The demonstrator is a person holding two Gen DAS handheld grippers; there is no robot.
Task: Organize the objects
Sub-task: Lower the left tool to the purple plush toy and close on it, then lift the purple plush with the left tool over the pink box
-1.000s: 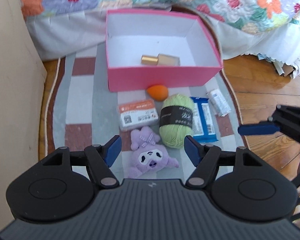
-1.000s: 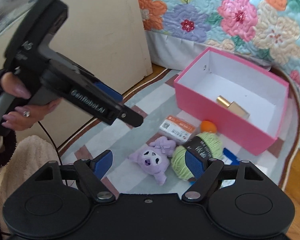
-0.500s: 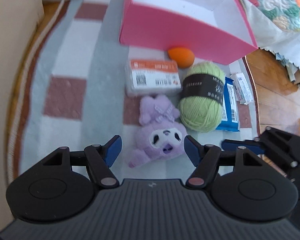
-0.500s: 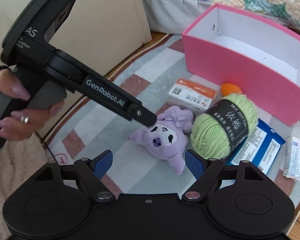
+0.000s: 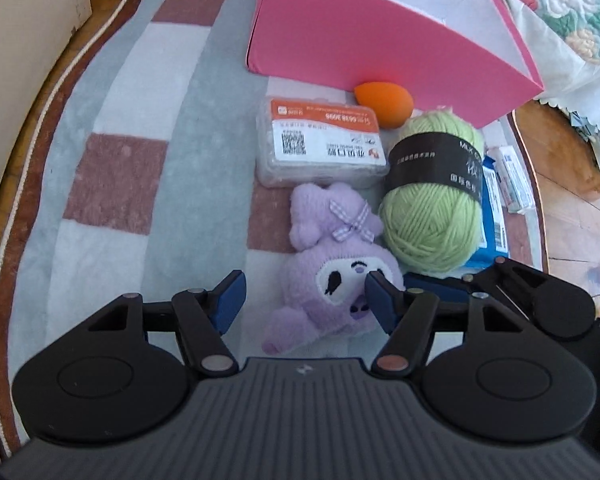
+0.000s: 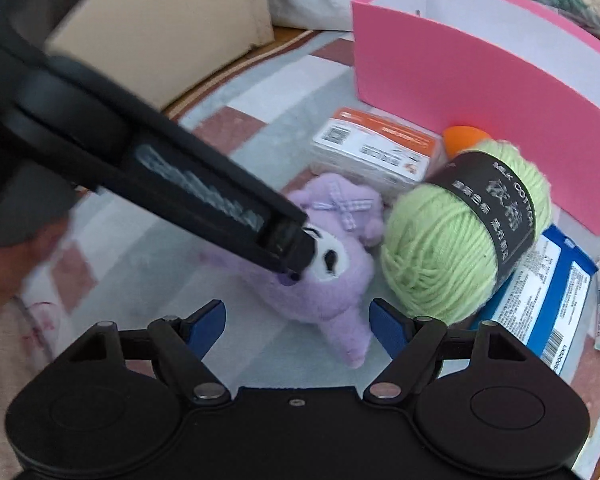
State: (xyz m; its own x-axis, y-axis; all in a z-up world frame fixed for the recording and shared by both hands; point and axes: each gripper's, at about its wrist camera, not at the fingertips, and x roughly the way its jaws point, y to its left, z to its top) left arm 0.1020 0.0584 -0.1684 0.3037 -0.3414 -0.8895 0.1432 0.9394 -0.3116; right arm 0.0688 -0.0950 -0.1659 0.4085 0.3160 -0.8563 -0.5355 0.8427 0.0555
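Observation:
A purple plush toy lies face up on the striped rug, and both grippers are low over it. My left gripper straddles its head. Its jaws are closing: the right pad is at the toy's face, the left pad stands apart. In the right wrist view the left gripper's tip sits on the plush toy's face. My right gripper has the toy's lower body between its closing jaws, with neither pad pressing. A green yarn ball lies beside the toy, and the pink box stands behind.
An orange-labelled clear case and an orange sponge lie in front of the box. A blue packet and a small white packet lie right of the yarn. A beige panel stands left, bedding and wood floor right.
Both grippers have come down close over the plush toy, which now lies between their fingers. The right gripper's jaws have narrowed. The objects on the rug have not moved.

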